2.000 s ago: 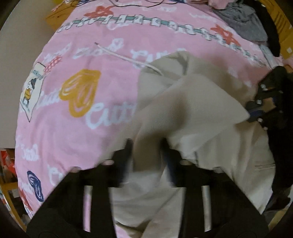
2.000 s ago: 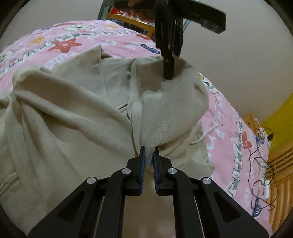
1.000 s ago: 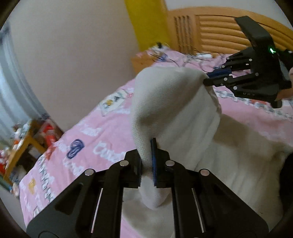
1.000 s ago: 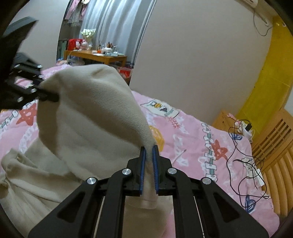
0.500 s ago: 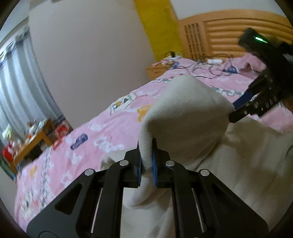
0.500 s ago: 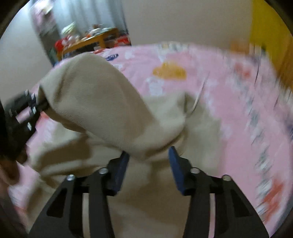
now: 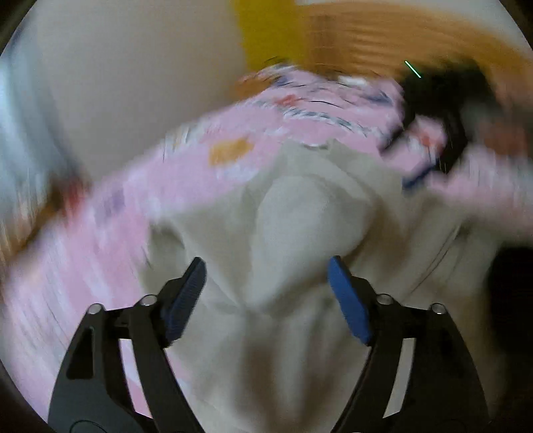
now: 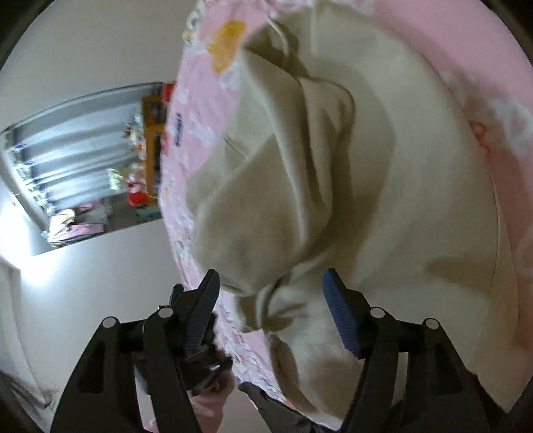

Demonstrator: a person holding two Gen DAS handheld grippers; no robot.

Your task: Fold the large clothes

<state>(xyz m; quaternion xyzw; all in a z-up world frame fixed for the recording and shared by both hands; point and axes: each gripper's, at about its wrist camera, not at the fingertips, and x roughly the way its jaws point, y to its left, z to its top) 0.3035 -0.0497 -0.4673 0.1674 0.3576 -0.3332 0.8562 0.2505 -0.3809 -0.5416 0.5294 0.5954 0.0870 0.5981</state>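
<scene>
A large beige garment (image 7: 299, 216) lies crumpled on the pink printed bedsheet (image 7: 186, 166). My left gripper (image 7: 266, 293) hangs just above it, its jaws opening wide; a soft hump of cloth sits between the blue pads (image 7: 348, 299) without being pinched. In the right wrist view, which is rolled sideways, the same garment (image 8: 383, 166) fills the frame. My right gripper (image 8: 271, 299) is opening too, with a bunched fold lying loose between its fingers. The right gripper (image 7: 433, 110) shows as a dark blur at the upper right of the left wrist view, above a pink sleeve (image 7: 483, 186).
A wooden headboard (image 7: 383, 40) and a yellow wall strip (image 7: 266, 30) stand behind the bed. Grey curtains (image 8: 76, 140) and a cluttered wooden table (image 8: 150, 126) are beyond the bed's edge (image 8: 180, 233). Plain wall fills the left side.
Both grippers held the raised beige fold up between them; now both have opened and let it go, and it has dropped onto the garment. Both hands came down, and the right wrist rolled.
</scene>
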